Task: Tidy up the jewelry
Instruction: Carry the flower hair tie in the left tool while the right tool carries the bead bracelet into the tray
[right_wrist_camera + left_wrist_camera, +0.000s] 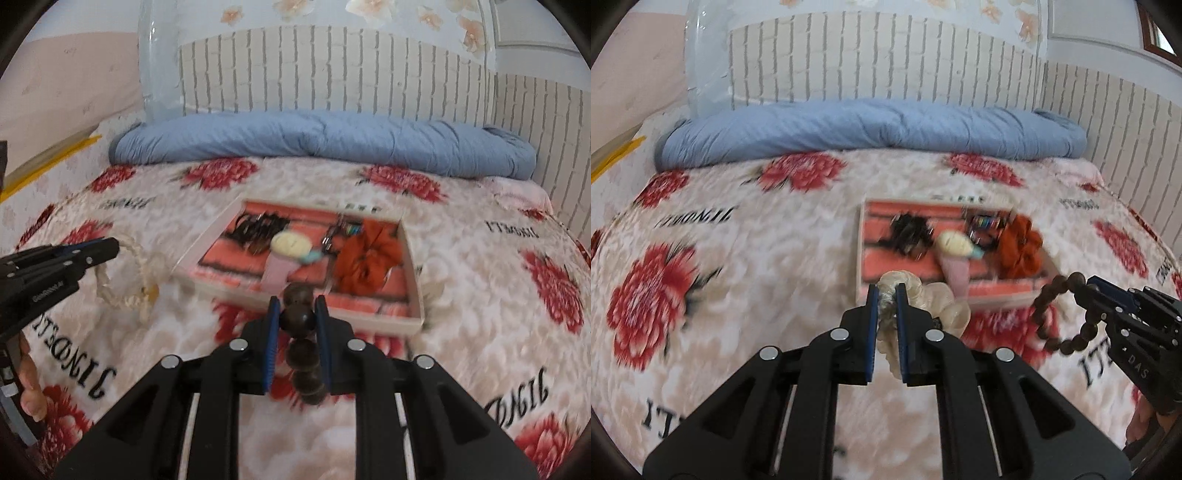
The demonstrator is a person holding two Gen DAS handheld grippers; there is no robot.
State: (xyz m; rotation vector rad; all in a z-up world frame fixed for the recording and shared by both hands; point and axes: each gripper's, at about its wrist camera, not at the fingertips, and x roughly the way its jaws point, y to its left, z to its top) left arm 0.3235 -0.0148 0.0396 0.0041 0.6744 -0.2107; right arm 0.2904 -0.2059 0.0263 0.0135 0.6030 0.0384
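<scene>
Left tool point(886, 291) pinches a cream satin scrunchie point(934, 302); right tool point(297, 306) grips a dark wooden bead bracelet point(303, 354). Both hover just before the shallow pink-lined tray point(413, 291) on a plush rose-print bed point(480, 295); quilted blue duvet point(325, 140) behind tray.

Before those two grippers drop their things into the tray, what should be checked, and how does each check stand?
1. Left gripper shut on the cream scrunchie: ok.
2. Right gripper shut on the brown bead bracelet: ok.
3. Tray lying flat on the bed: ok.
4. Free room in the tray: ok, bare patch at the near left.
5. Grippers already above the tray: not ok, both short of its near edge.
6. Bracelet loop hanging free of the right gripper: cannot tell, blurred.
</scene>
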